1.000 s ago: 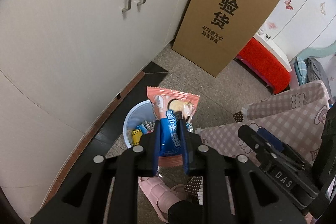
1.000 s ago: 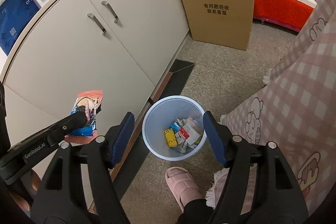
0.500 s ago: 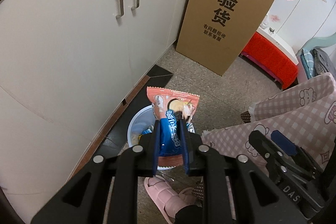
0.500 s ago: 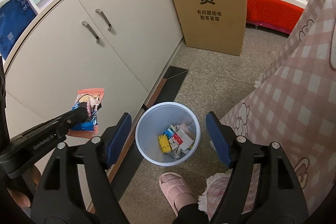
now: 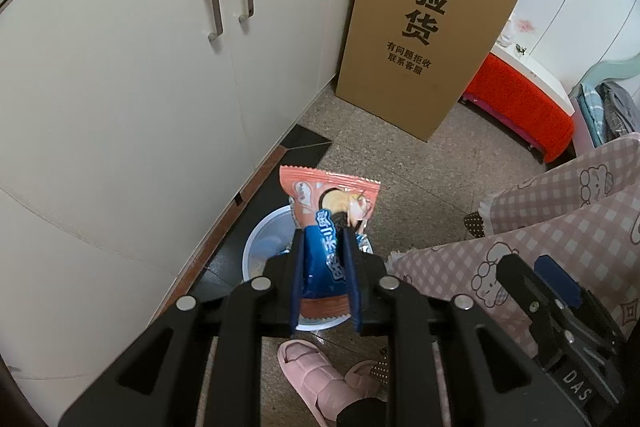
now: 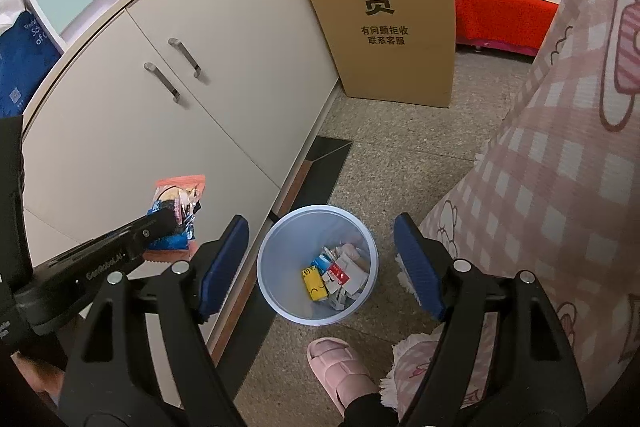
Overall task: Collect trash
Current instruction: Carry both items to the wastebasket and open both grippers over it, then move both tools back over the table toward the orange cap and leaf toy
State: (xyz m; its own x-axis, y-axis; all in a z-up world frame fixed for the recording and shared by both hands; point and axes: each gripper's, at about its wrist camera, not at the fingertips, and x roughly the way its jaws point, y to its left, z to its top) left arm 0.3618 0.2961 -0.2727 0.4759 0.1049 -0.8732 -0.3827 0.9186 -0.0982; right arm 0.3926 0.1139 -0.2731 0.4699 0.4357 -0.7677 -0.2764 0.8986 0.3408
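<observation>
- Speckled floor by white cabinets: bin (image 6: 317, 264) already holds several wrappers.
- My left gripper (image 5: 325, 269) pinches a snack packet (image 5: 329, 223) above the bin, not yet dropped.
- My right gripper (image 6: 320, 263) gapes wide, empty.

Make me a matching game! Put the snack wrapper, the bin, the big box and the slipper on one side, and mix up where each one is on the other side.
Things:
1. snack wrapper
2. bin
3. cardboard box
4. pink slipper

Places:
A. on a person's foot
B. standing on the floor against the cabinet
C. pinched in the left gripper
D. on the floor, with trash inside

Pairs: 1-C, 2-D, 3-B, 4-A
</observation>
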